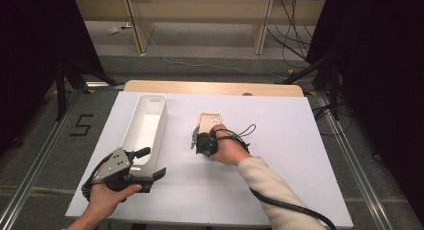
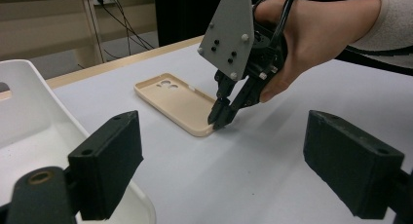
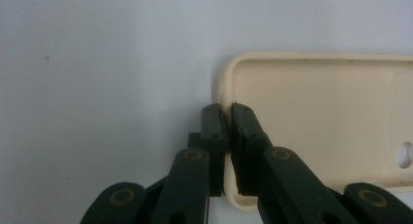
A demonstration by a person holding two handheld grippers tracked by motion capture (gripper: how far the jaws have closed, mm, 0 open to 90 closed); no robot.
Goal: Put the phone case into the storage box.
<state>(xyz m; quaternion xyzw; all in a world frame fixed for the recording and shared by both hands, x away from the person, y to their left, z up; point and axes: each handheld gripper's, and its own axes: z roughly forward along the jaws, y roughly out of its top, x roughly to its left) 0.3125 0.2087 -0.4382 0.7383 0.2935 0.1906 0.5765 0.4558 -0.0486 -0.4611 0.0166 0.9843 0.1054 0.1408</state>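
A beige phone case lies hollow side up on the white sheet, camera cutouts at its far end. My right gripper points down at the case's near short end. In the right gripper view the two jaws stand pressed together with the case's raised rim between them, one pad outside and one inside. The left gripper view shows the same pinch at the near corner of the case. My left gripper rests at the front left, jaws wide apart and nothing between them.
A long white tray stands lengthwise left of the case, its near end beside my left gripper; its wall is close on that gripper's left. The white sheet covers the table, with a wooden strip along the far edge.
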